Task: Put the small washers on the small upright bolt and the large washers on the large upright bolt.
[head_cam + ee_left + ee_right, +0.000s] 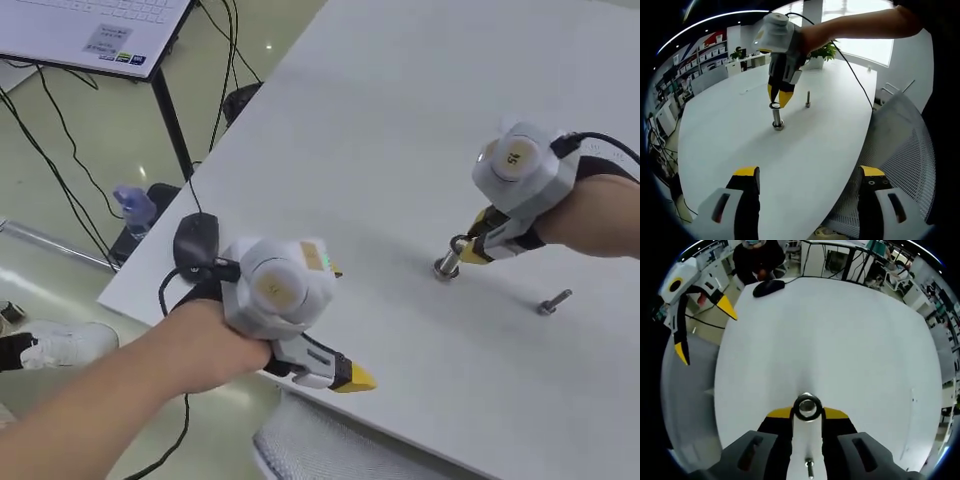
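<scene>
R gripper (468, 250) at large bolt (777, 119) w/ washer (796, 408); L gripper (808, 172) empty.
R jaws clamped on one washer, held at top of large bolt; cannot tell whether ring is over the thread. Large bolt stands upright on table (400, 120), in from near edge. Small bolt (553, 301) stands upright near it, not touching. L jaws spread wide, nothing between them, pos. over near edge of table by near-left corner, well apart from both bolts.
</scene>
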